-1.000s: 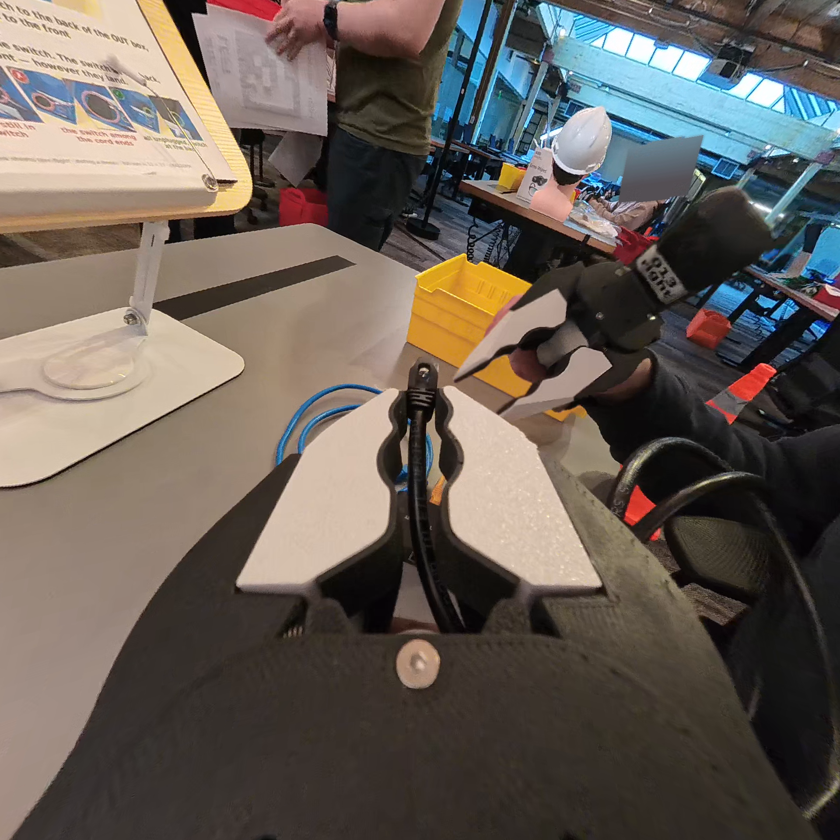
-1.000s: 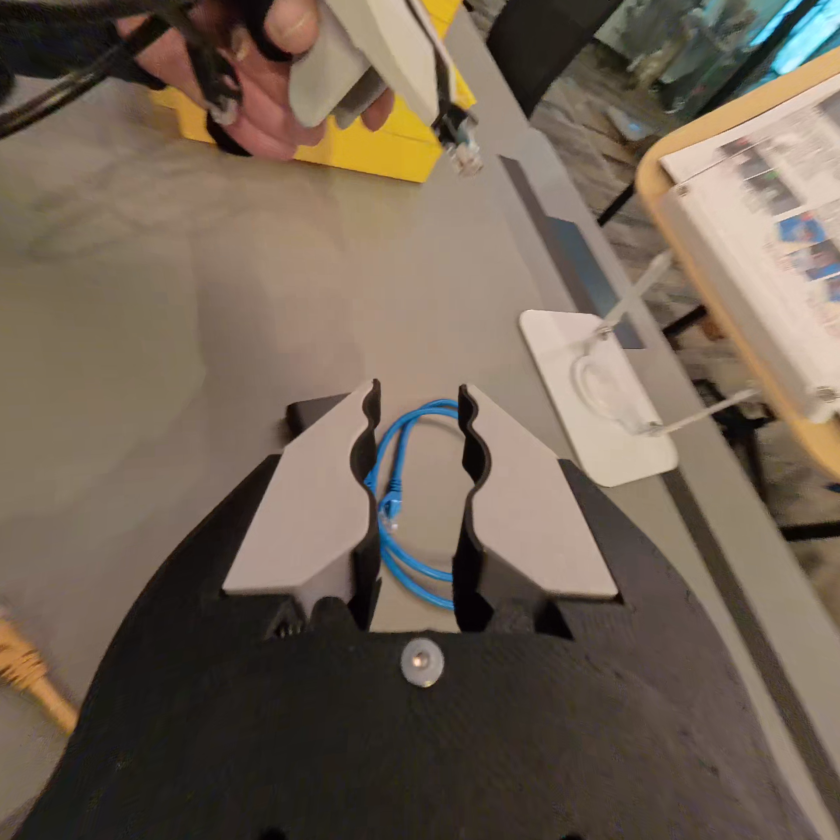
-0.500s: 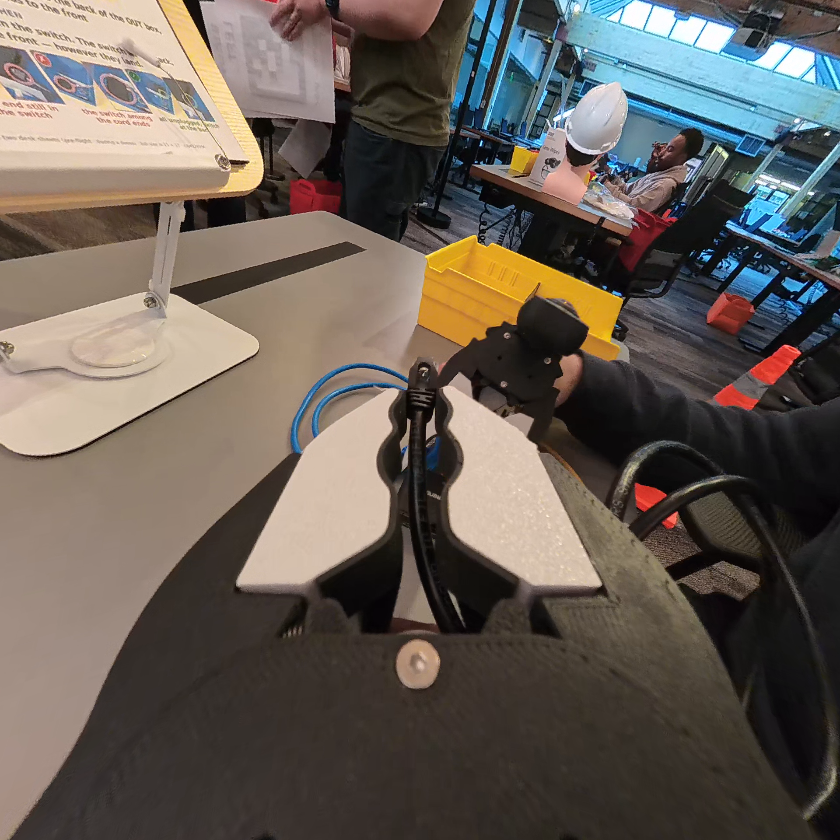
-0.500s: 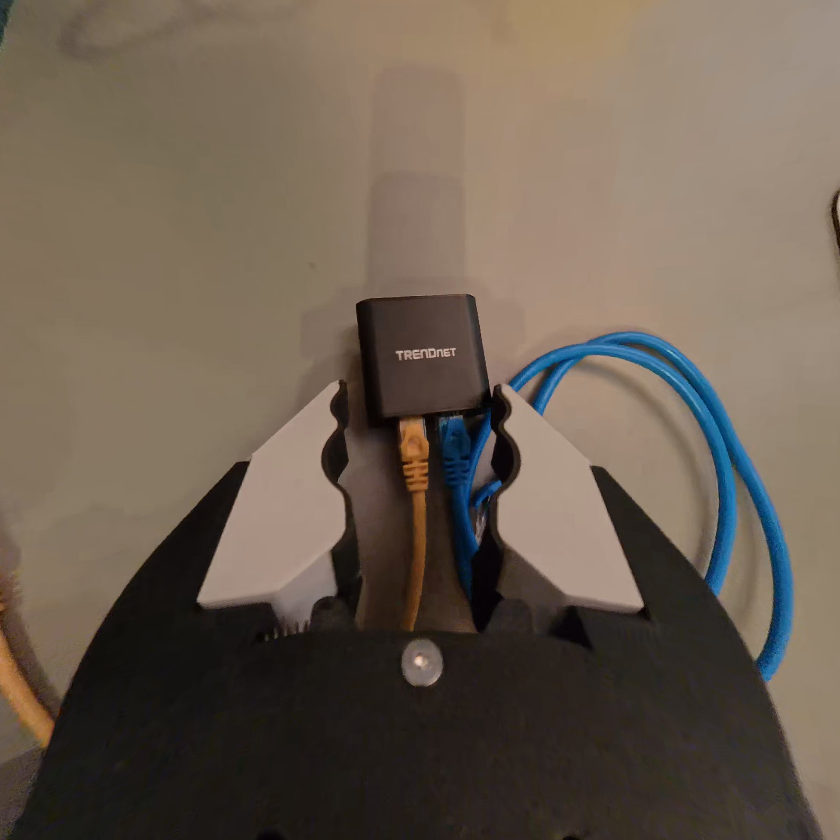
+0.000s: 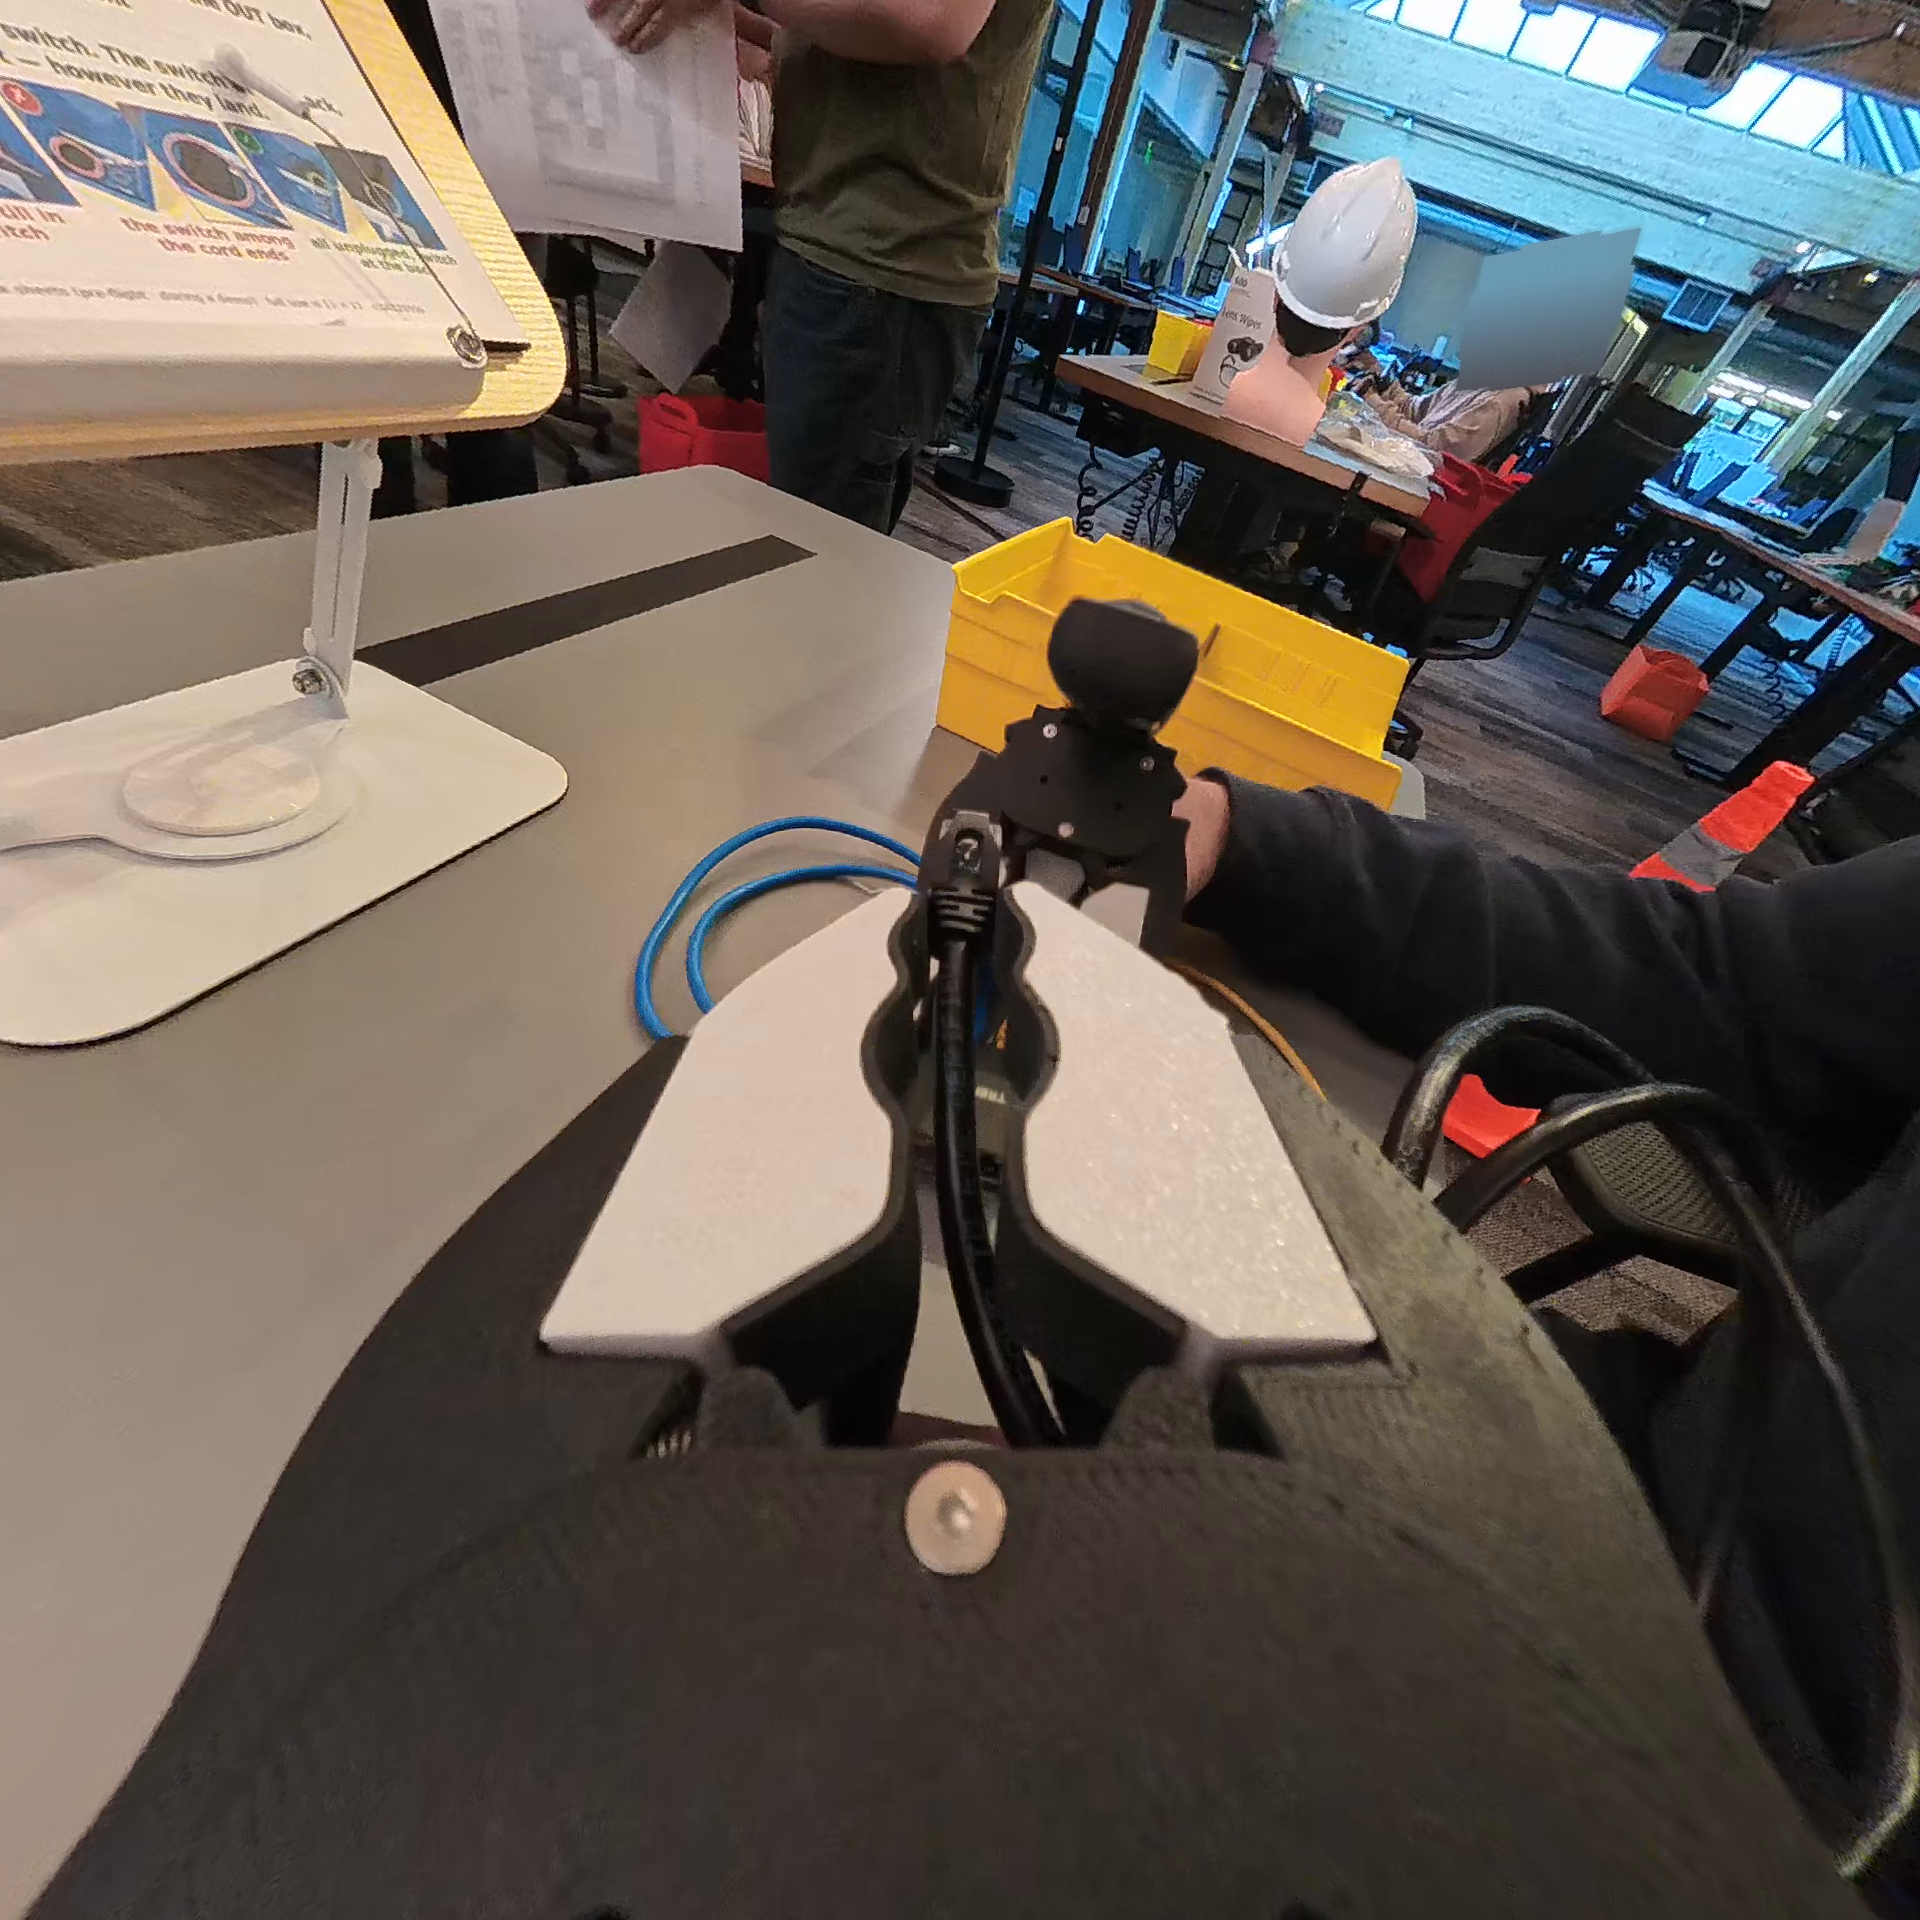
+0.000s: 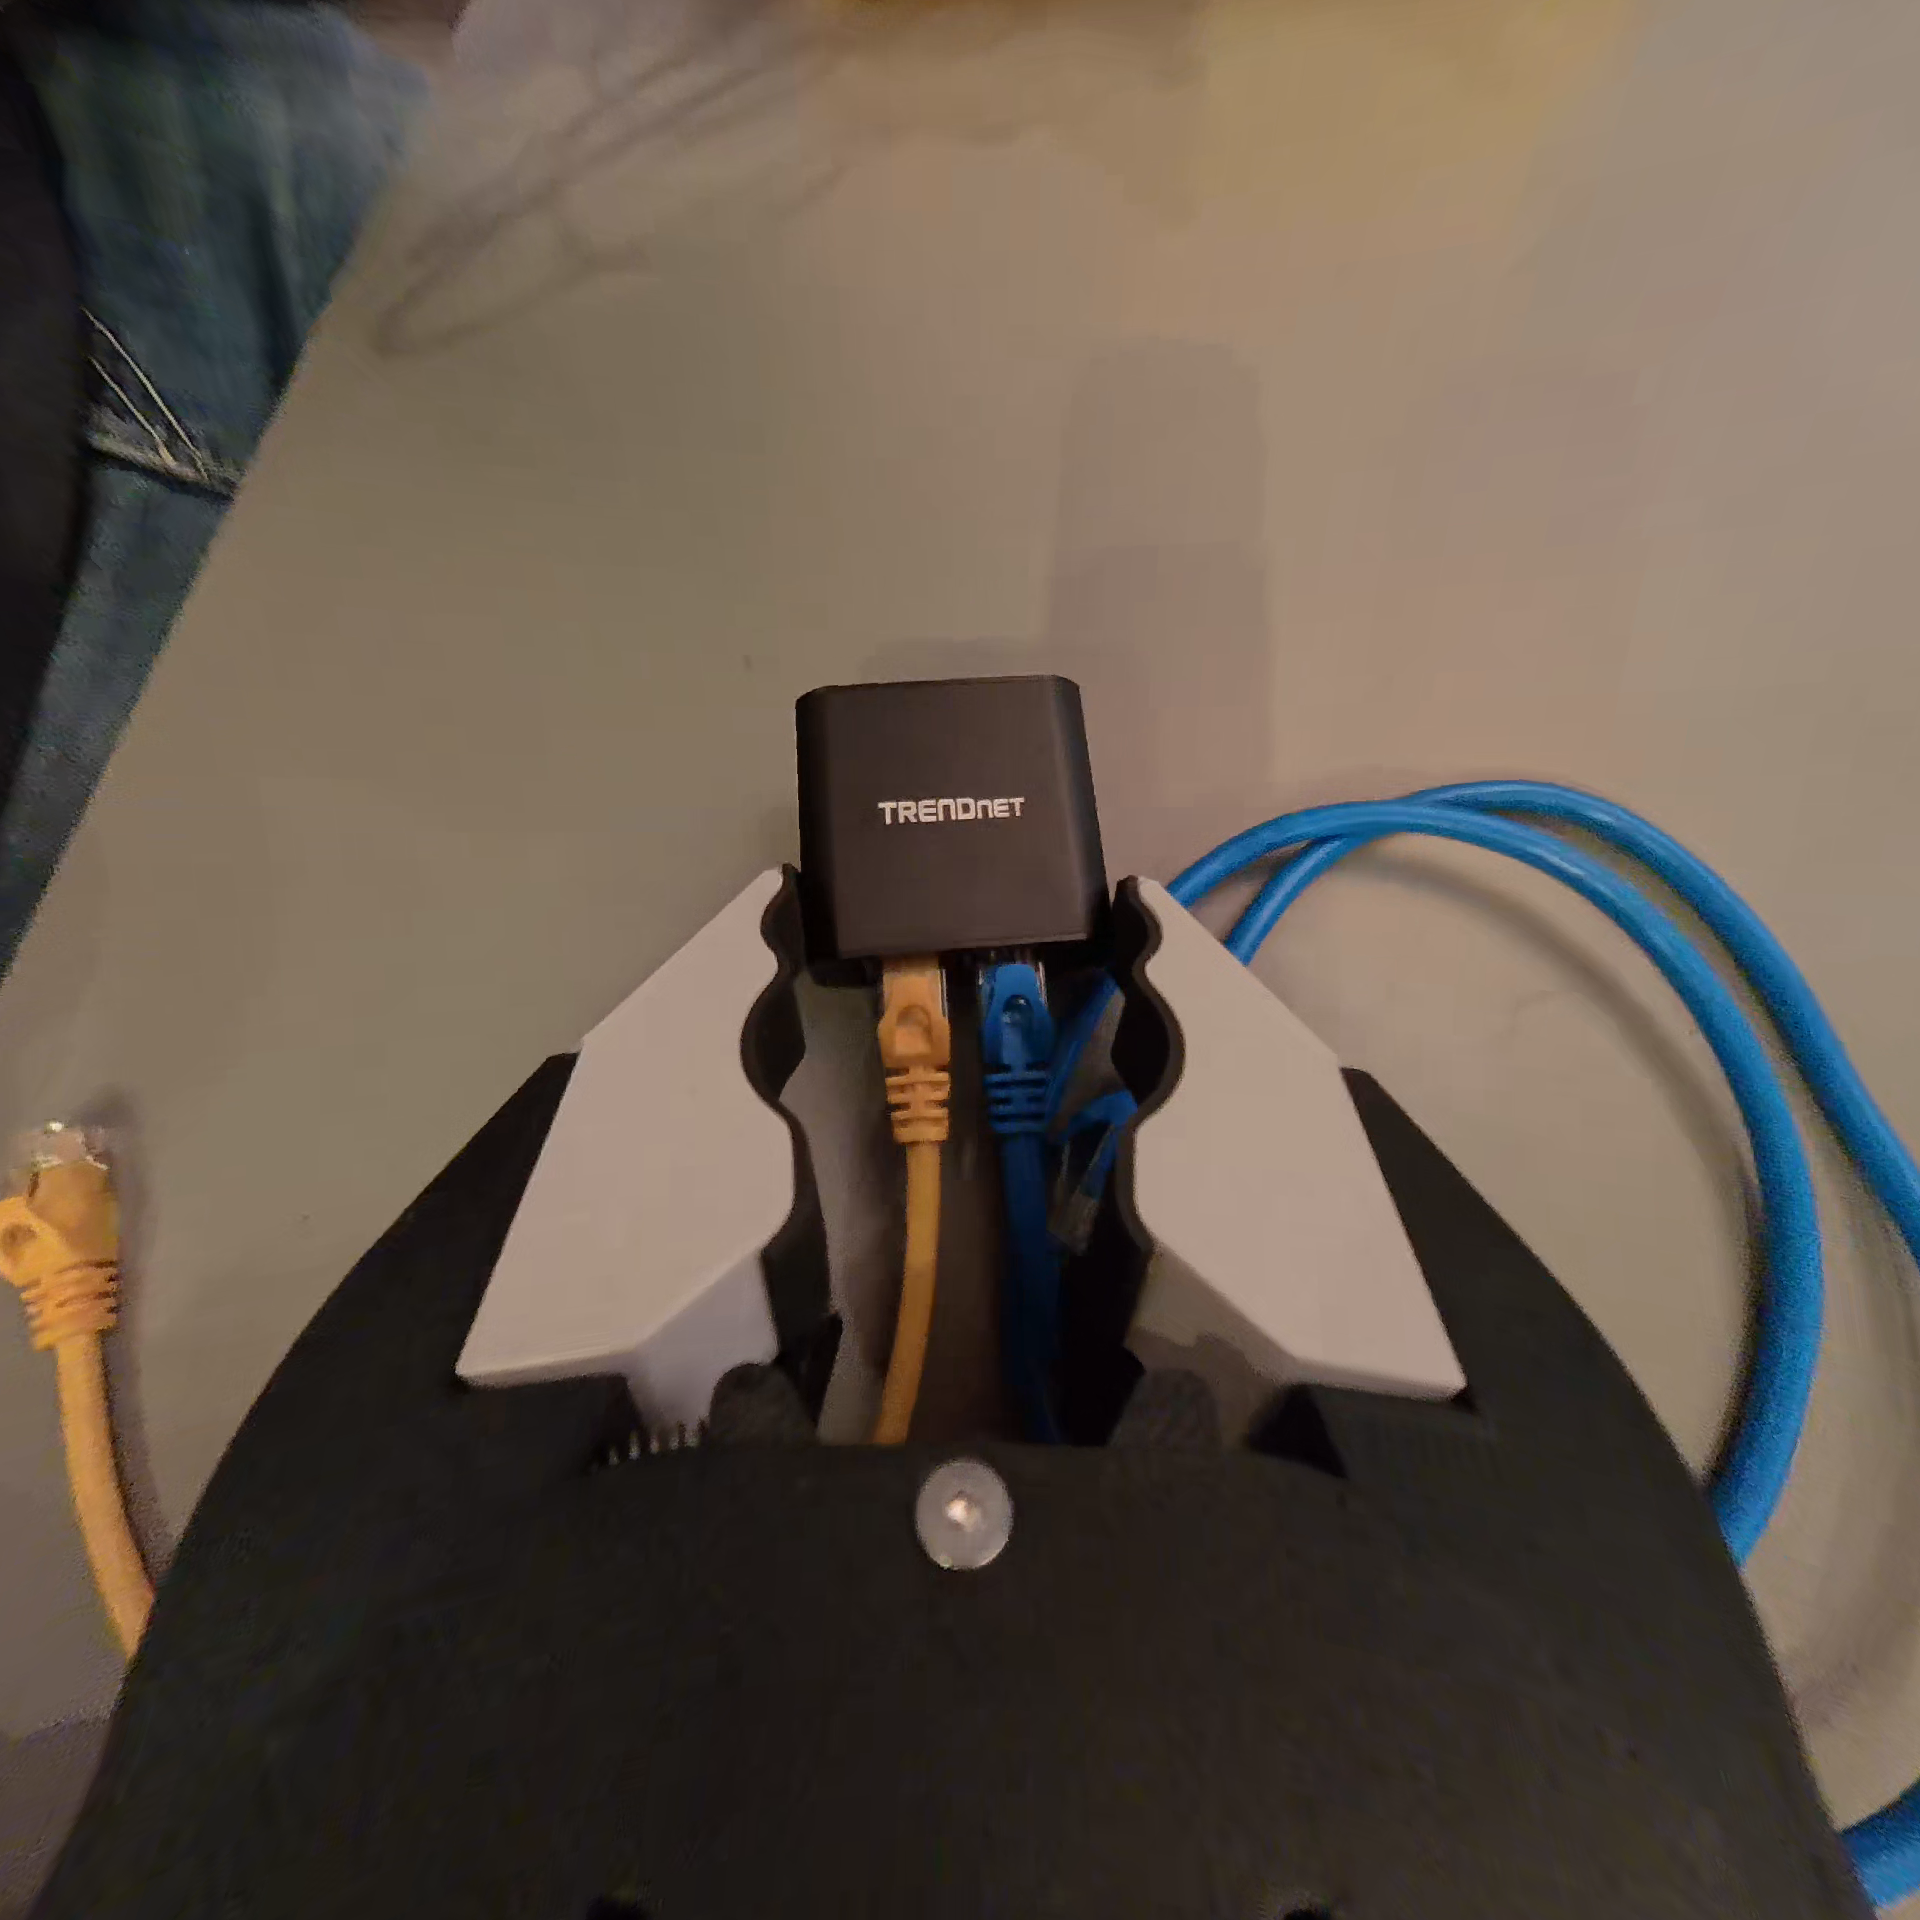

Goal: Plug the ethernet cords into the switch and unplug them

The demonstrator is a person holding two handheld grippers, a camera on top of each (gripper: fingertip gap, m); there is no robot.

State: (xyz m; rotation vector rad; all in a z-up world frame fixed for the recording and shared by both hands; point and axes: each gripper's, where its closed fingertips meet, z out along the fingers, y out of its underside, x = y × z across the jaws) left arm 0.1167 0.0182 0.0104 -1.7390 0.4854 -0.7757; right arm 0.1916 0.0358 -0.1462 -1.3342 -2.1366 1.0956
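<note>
The small black switch [image 6: 943, 816] lies flat on the grey table [image 6: 1351, 416], its port face turned toward the right gripper [image 6: 954, 909], whose fingers stand spread with their tips flanking the switch's near corners, seemingly touching or just beside its sides, most likely to steady the box so it does not slide when a plug is pushed in. Two cords are already seated in that face: the orange cord [image 6: 914, 1049] on the left port and the blue cord [image 6: 1013, 1049] just beside it on the right, both running back from the switch between the spread fingers. The blue cord's slack loops off to the right of the switch, and its loose end lies by the right finger; the orange cord's free plug [image 6: 57, 1226] rests well to the left of the switch. In the left wrist view, the left gripper [image 5: 961, 935] is clamped on the black cord [image 5: 961, 1091] just behind its plug, which sticks forward past the fingertips, held that way, I judge, so the plug can be aimed at a free port. A yellow bin [image 5: 1174, 665] sits beyond the switch.
</note>
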